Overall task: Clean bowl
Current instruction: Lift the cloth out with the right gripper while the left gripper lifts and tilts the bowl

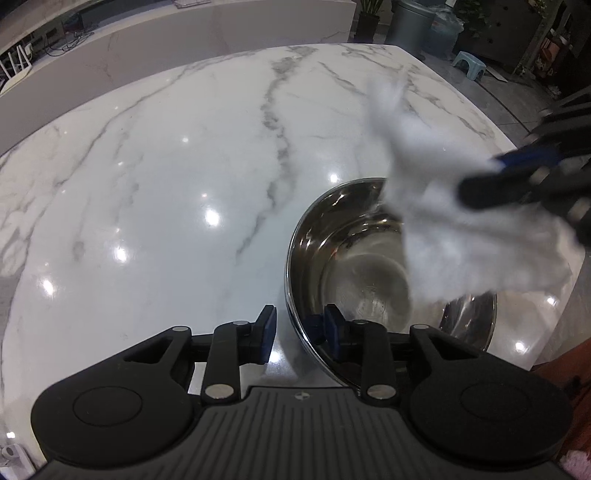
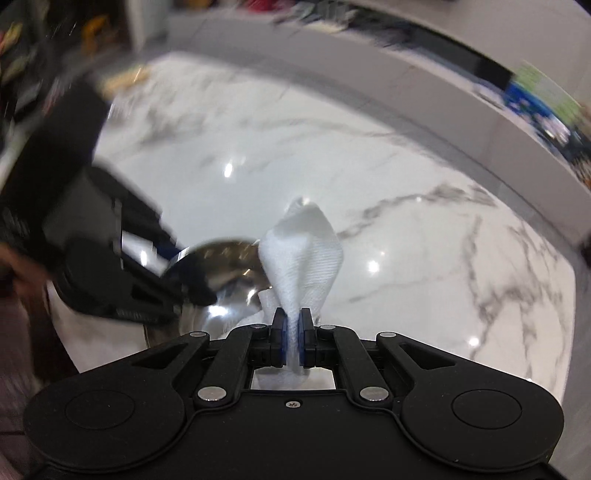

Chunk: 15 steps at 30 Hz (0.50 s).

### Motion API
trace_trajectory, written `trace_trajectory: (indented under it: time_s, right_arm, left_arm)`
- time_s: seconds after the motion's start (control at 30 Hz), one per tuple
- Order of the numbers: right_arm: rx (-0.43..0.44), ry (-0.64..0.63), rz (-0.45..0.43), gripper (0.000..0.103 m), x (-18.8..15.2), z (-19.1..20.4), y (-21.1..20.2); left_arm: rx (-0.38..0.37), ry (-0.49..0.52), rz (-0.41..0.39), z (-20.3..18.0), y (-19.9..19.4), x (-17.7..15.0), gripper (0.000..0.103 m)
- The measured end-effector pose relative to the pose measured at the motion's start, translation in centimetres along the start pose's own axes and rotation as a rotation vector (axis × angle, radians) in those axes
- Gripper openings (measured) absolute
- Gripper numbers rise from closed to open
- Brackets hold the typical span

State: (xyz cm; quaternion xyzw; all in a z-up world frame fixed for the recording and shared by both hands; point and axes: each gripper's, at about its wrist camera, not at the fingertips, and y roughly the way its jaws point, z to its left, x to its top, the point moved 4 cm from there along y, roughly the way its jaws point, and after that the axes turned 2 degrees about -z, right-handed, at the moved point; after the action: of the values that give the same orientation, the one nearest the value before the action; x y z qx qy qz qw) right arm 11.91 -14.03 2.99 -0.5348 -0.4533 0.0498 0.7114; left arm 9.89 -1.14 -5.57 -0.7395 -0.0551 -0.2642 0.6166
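A shiny steel bowl (image 1: 373,266) stands on the white marble counter (image 1: 166,177). My left gripper (image 1: 300,325) straddles its near rim, one finger outside and one inside, shut on the rim. My right gripper (image 2: 292,325) is shut on a white cloth (image 2: 301,254). In the left wrist view the cloth (image 1: 436,206) hangs blurred over the bowl's right side, held by the right gripper (image 1: 480,192) coming in from the right. In the right wrist view the bowl (image 2: 221,280) lies left of the cloth, with the left gripper (image 2: 173,254) on its rim.
The counter (image 2: 406,221) spreads wide to the left and behind the bowl. A raised white ledge (image 1: 184,40) runs along its far side. A bin (image 1: 410,18) and a small stool (image 1: 469,62) stand on the floor beyond the far right corner.
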Motion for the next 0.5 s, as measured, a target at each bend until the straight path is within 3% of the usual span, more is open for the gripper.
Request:
trace_trajectory:
  time_s: [0.13,0.27,0.33,0.4,0.43,0.5]
  right_arm:
    - [0.011,0.199,-0.051,0.004,-2.5,-3.4,-2.0]
    - [-0.002,0.329,-0.041,0.006,-6.4,-6.3,-1.7]
    - [-0.018,0.376,-0.042,0.012,-8.4,-7.2,-1.3]
    - [-0.022,0.397,-0.048,0.034,-9.7,-7.3,-1.1]
    - [-0.022,0.402,-0.059,0.040,-10.2,-7.3,-1.1]
    - [-0.036,0.412,-0.098,0.043,-10.7,-7.6,-1.4]
  left_arm:
    - [0.010,-0.005,-0.004,0.0,-0.1,0.0,0.027]
    - [0.030,0.007,-0.006,-0.4,-0.3,-0.1,0.027]
    - [0.026,0.009,-0.007,-0.5,-0.2,-0.2,0.027]
    - [0.026,0.008,-0.008,-0.5,-0.2,-0.2,0.027]
    - [0.028,0.007,-0.010,-0.4,-0.3,-0.2,0.028]
    - [0.031,-0.001,-0.015,-0.2,-0.3,-0.3,0.028]
